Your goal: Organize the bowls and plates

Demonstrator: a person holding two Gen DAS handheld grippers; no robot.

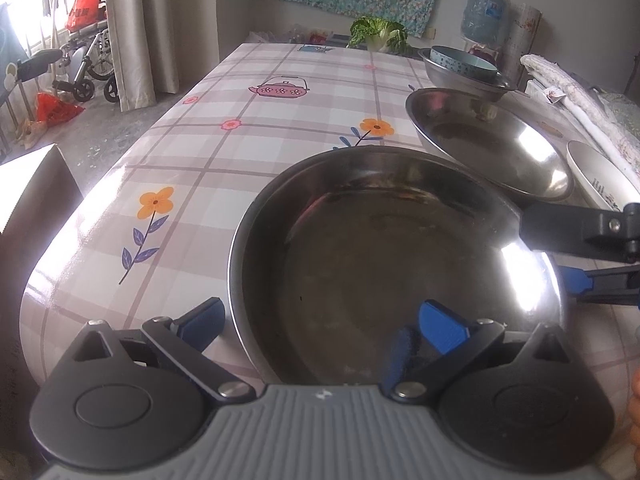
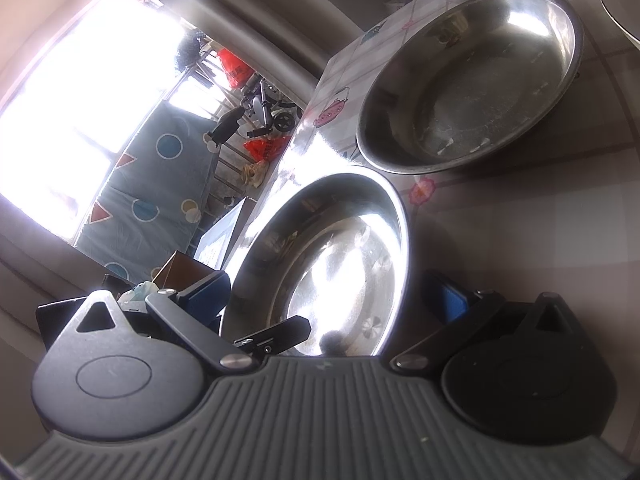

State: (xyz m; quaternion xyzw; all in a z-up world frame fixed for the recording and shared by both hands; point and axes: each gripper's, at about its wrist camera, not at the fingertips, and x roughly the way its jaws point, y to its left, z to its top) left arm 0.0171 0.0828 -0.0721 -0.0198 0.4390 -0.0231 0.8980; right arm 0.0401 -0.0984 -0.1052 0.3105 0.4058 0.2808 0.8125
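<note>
A wide steel bowl [image 1: 380, 260] [image 2: 340, 256] sits at the near end of the checked tablecloth [image 1: 240, 140]. My left gripper [image 1: 320, 324] is open across its near rim, one blue pad outside and one inside. My right gripper [image 1: 576, 256] [image 2: 326, 300] is open at the bowl's right rim, one finger above and one below it. A second steel bowl [image 1: 492, 140] [image 2: 472, 80] stands just behind. A white plate [image 1: 600, 176] lies to its right. Farther back, a blue-patterned bowl [image 1: 464, 60] rests inside a steel basin [image 1: 472, 80].
A cabbage [image 1: 376, 32] lies at the table's far end, and a rolled white cloth [image 1: 580, 100] runs along the right side. The table's left edge drops to the floor, where a box [image 1: 32, 184] and a wheelchair [image 1: 88, 64] stand.
</note>
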